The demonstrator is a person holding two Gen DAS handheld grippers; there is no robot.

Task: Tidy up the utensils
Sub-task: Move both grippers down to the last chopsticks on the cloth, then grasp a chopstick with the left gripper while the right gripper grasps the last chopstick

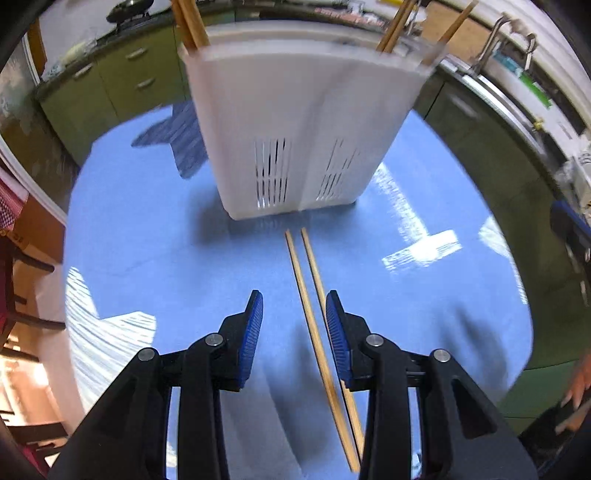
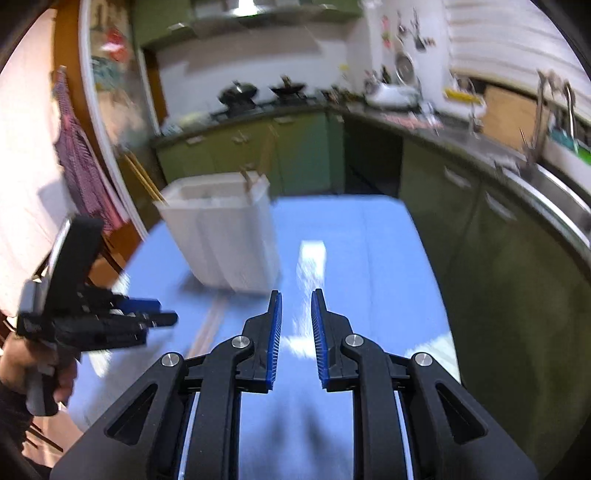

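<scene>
Tilting steeply down, left tool [image 1: 294, 306] hangs over chopsticks [image 1: 314, 295].

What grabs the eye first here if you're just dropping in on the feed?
The white caddy standing on the blue table, with wooden chopsticks poking out of its top corners. Next, the loose pair lying on the table in front of it, running back between the open fingers of the left claw. The right claw hangs open and empty over bare table to the caddy's right.
</scene>
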